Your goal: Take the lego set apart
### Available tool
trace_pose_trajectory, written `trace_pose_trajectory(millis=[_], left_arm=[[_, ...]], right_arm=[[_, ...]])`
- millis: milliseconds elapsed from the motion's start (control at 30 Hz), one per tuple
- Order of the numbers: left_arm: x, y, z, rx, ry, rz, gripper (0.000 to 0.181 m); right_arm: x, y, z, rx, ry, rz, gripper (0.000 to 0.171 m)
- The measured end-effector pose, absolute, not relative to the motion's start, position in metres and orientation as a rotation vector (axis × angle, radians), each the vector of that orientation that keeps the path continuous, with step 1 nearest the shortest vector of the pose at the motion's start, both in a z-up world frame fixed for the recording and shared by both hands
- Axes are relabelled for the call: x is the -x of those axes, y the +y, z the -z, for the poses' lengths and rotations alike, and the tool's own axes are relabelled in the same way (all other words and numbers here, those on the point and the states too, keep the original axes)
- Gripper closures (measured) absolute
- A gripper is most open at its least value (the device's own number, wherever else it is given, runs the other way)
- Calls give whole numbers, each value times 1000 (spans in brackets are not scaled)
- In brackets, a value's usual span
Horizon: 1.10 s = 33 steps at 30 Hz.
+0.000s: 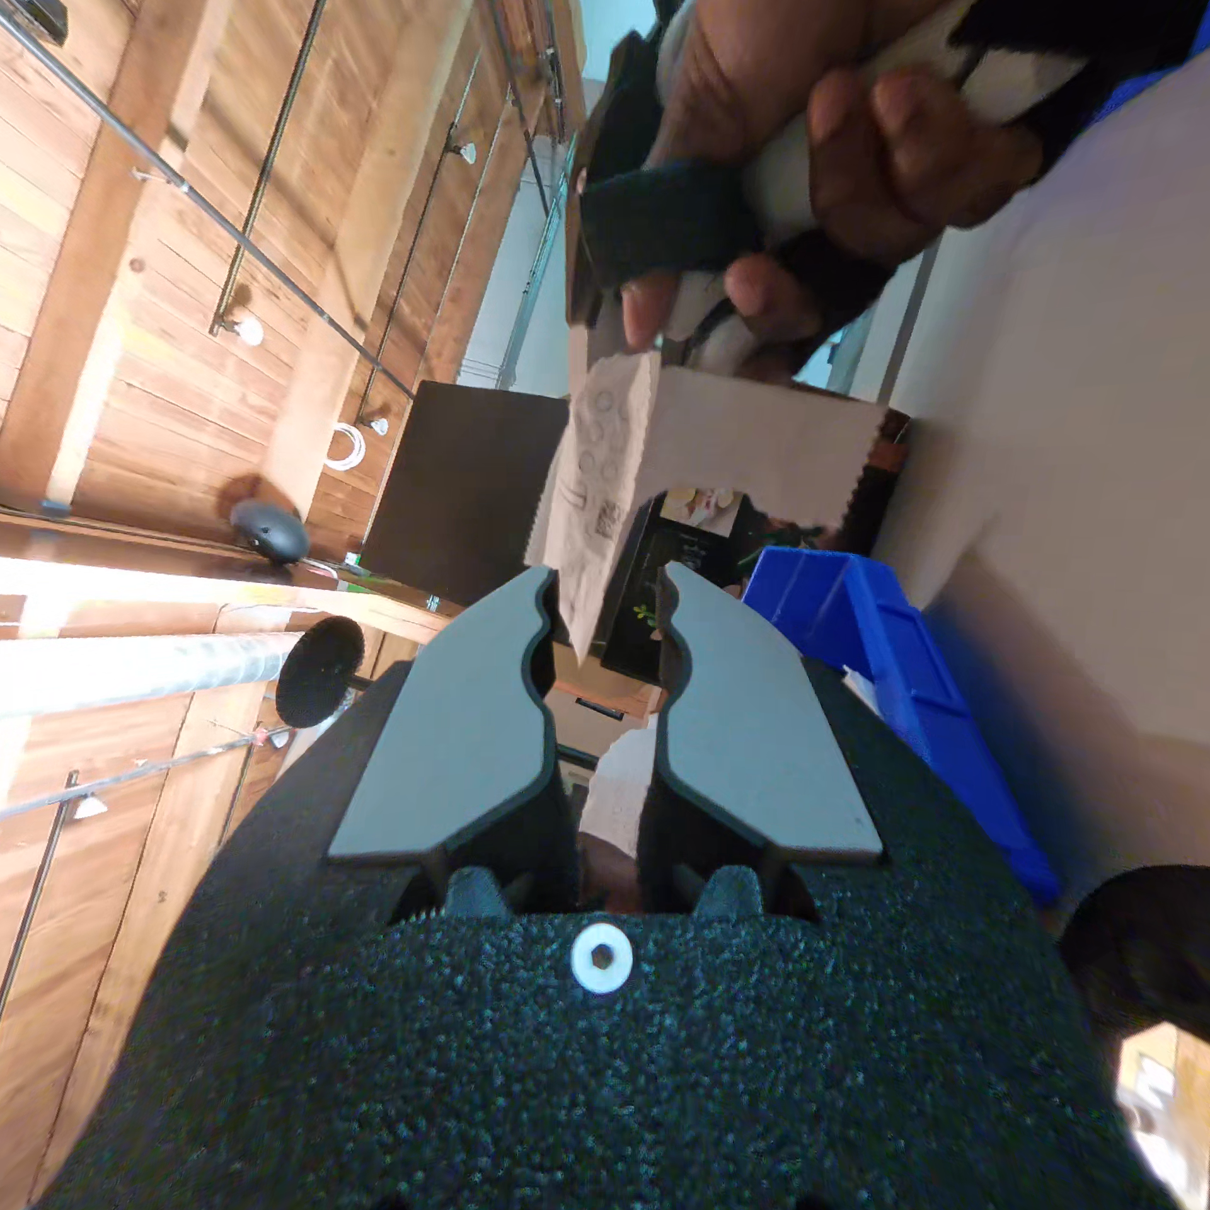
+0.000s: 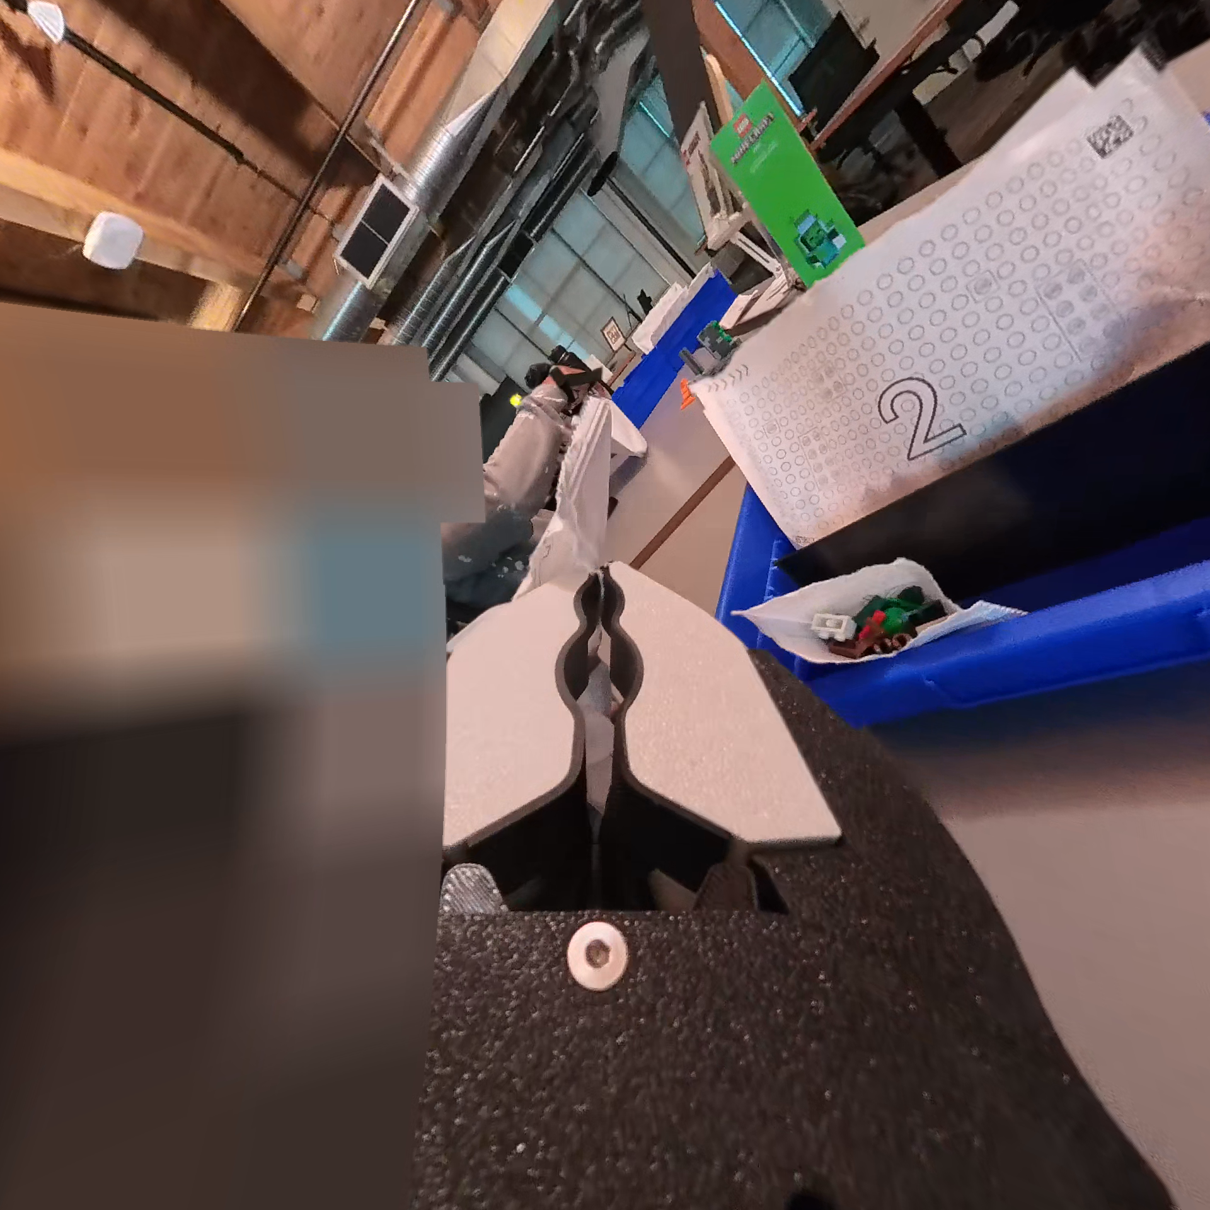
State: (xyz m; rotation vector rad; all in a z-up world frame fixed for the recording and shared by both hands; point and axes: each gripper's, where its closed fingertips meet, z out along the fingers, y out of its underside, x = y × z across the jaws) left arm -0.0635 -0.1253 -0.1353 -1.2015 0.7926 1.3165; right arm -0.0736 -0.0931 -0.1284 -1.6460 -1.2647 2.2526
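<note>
My right gripper (image 2: 601, 579) is shut on the top edge of a white paper bag (image 2: 576, 497), which stands up past its fingertips. In the left wrist view the same bag (image 1: 661, 452) hangs from the other gripper, held by a hand (image 1: 851, 150) at the top. My left gripper (image 1: 609, 583) is open, and the bag's lower corner dips between its fingertips. A second, torn-open paper bag holds loose lego pieces (image 2: 871, 622) inside a blue bin (image 2: 1047, 648).
A larger printed paper bag (image 2: 982, 327) lies across the blue bin, which also shows in the left wrist view (image 1: 871, 648). A green lego box (image 2: 779, 183) and a small lego build (image 2: 714, 340) stand farther back on the grey table (image 2: 674, 478). Tip to tip, the grippers are about 4 cm apart.
</note>
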Motion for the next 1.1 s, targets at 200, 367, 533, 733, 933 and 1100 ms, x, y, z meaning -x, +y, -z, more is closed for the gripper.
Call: trace_pose_trajectory(millis=[200,367,533,733,933,1100], left_arm=[[67,-119,140,1259,777,-1225,181],[62,-134,128,1361,491,-425,181],[46,-177,103,1196,414,369,181],[32,-181,133,1271,547,273,181],[26,-173,150,1320,640,6,181],[25,-163,162,1340,769,-355,181]], right_arm=[[77,-97,135,1684,-1252,-2247,171],[62,-103,130,1456,-1501,-2052,139],[20,-120,114,795,-1854,-1576,156],[-1,-152,82,440,-1889,-1259,171],[27,-156,129,799,-2055,-1127,171],[42,-154,163,1047,-2051,-1081,171]])
